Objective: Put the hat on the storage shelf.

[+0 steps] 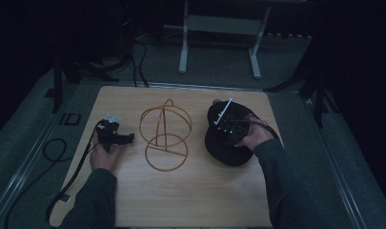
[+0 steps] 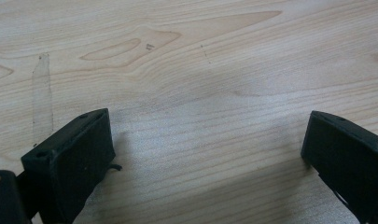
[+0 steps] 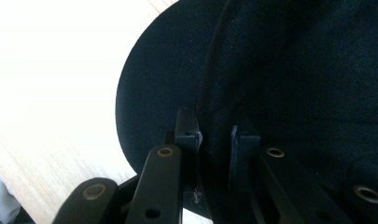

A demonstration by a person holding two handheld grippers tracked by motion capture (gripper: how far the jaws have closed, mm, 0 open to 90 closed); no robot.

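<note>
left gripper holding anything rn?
No: in the left gripper view the left gripper has its jaws spread wide with nothing but bare wooden table between them.

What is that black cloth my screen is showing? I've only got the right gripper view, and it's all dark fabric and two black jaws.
Observer: It's a black cap lying on a wooden table; the high view shows its whole outline.
Operator: Anything else on the table?
Observer: Yes, a gold wire stand of hoops stands at the middle, beside the cap.
Operator: And the person's other hand?
Observer: The left gripper sits at the far side of the stand, jaws wide apart over bare wood, holding nothing.
</note>
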